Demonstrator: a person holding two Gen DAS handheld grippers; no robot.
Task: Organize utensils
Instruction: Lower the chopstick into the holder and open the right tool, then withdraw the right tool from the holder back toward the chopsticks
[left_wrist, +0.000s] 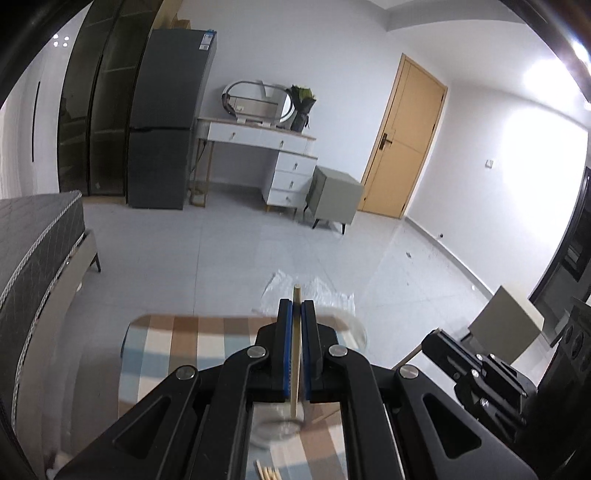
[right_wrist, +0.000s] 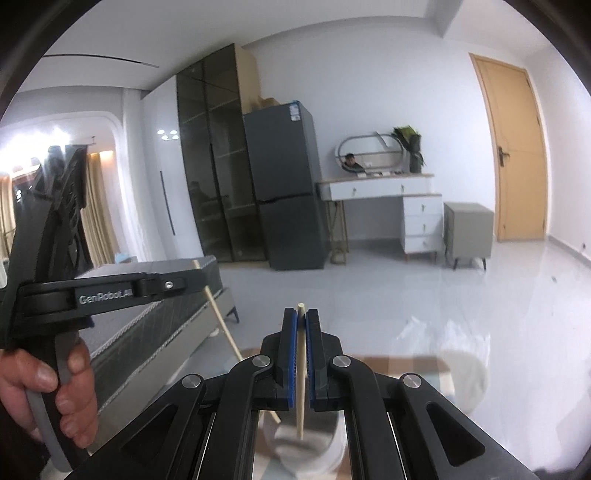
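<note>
My left gripper (left_wrist: 296, 307) is shut on a pale wooden chopstick (left_wrist: 294, 369) that stands nearly upright between the blue pads. Its lower end hangs over a pale round cup (left_wrist: 275, 430) on the checked tablecloth (left_wrist: 177, 354). My right gripper (right_wrist: 301, 316) is likewise shut on a second chopstick (right_wrist: 301, 413), whose tip hangs inside the cup (right_wrist: 321, 458). In the right wrist view the left gripper (right_wrist: 192, 275) appears at the left, held by a hand (right_wrist: 55, 391), its chopstick (right_wrist: 221, 317) slanting down towards the cup. The right gripper (left_wrist: 432, 341) shows at the right of the left wrist view.
Several loose chopsticks (left_wrist: 265, 473) lie on the cloth near me. A white dish (right_wrist: 471, 376) sits at the table's far edge, with clear plastic sheeting (left_wrist: 325, 291) on the floor beyond. A dark bed (left_wrist: 33, 251) stands to the left and a beige stool (left_wrist: 506, 325) to the right.
</note>
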